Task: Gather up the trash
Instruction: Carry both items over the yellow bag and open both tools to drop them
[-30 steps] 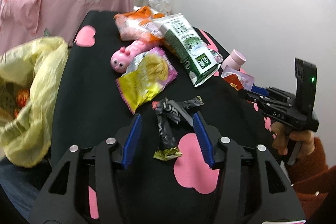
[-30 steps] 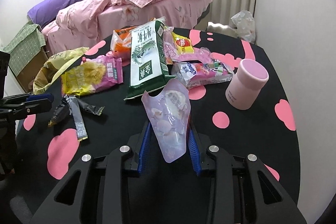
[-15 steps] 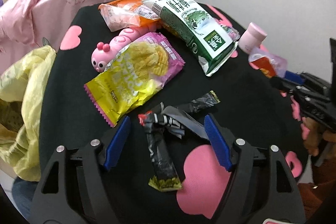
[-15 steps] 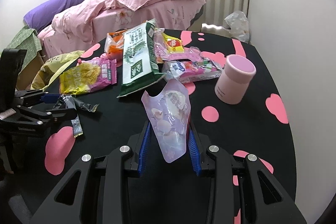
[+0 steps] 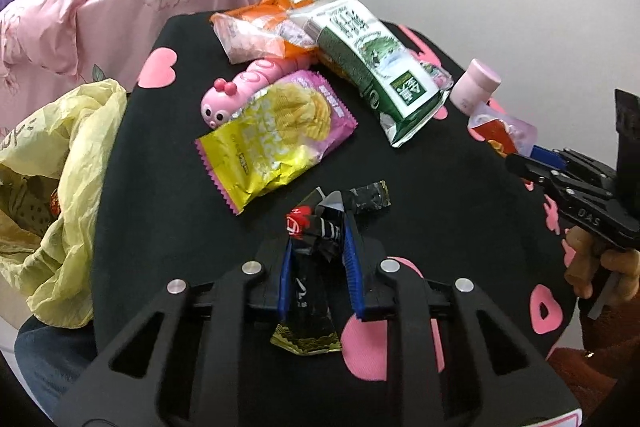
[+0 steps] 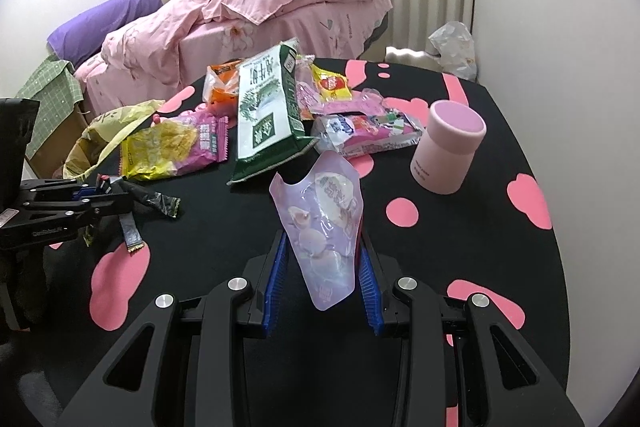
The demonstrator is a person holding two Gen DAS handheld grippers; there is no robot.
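So on my left tongs (image 5: 318, 263) the jaws are closing in on the bundle of crumpled black foil wrappers (image 5: 320, 227) lying on the black worktop with pink blobs (image 5: 168, 187), and the blue pads look like they're already pinching the middle of it, with one long black strip trailing back under the tongs toward me. My right tongs (image 6: 322, 267) are clamped on a pale lilac see-through plastic pouch (image 6: 324, 223), held upright above the worktop, torn top edge pointing up. The rest of the trash is sitting in a pile further back: a yellow and purple crinkly chip bag (image 5: 276, 143) just beyond the black wrappers, a big green and white snack bag (image 5: 376, 75) lying partly on top of other stuff, an orange and clear plastic bag (image 5: 260, 31) behind that, plus a pink printed wrapper (image 6: 368, 131) and a small yellow and red packet (image 6: 330, 83) that show in the right camera. A pink plastic caterpillar toy (image 5: 244, 87) pokes out from under the chip bag, and a pink cylindrical cup (image 6: 448, 151) stands off to the right, apart from the pile. The crumpled yellow plastic bag (image 5: 68, 179) hangs open at the left edge of the worktop, with some stuff already inside. Pink quilted bed (image 6: 260, 11) is in the background.
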